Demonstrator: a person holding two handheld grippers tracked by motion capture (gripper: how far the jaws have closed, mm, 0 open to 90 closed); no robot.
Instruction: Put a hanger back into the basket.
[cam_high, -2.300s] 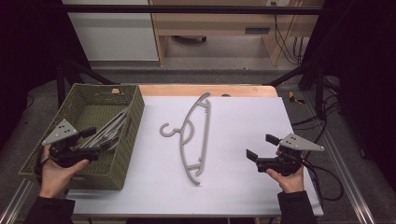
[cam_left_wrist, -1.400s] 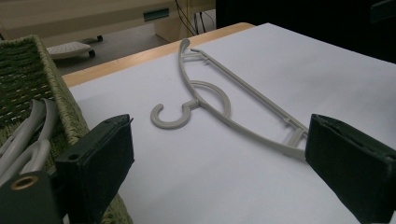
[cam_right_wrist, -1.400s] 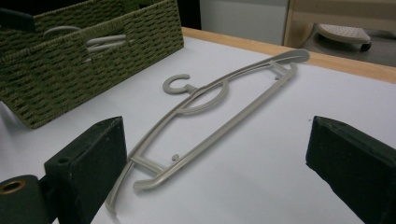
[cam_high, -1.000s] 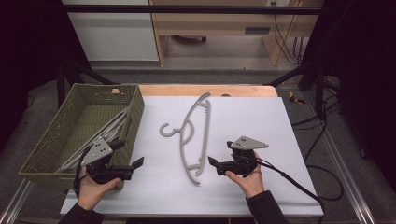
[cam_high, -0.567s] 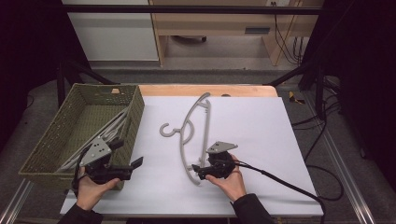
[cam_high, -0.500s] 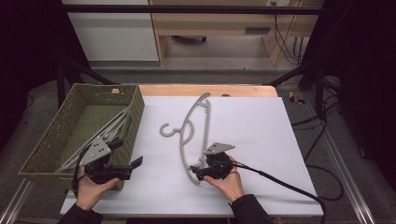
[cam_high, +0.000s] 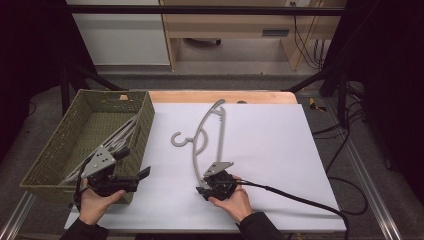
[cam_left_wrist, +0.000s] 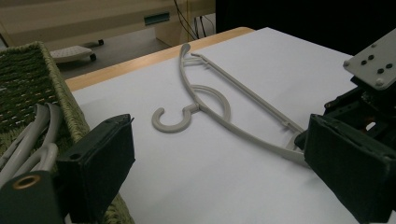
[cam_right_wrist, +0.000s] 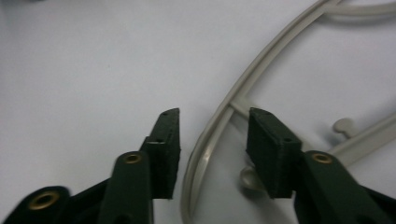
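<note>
Right hand-held gripper (cam_high: 204, 189) low on tabletop (cam_high: 280, 150), jaws just been closing, grey hanger (cam_high: 206, 134) arm between them; pads not yet pressing, gap visible both sides in right gripper view. Hanger near end partly hidden under gripper in high view. Left hand-held gripper (cam_high: 142, 176) released, jaws wide, nothing between, beside green basket (cam_high: 55, 150). More hangers (cam_high: 117, 142) in basket, partly hidden by wall.

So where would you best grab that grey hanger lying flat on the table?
Probably at the near end of the hanger, on its thin curved arm, coming down from above. It lies flat on the white table, so only a thin bar fits between the jaws. The right gripper already straddles that arm, jaws just closing, not yet pressing.
</note>
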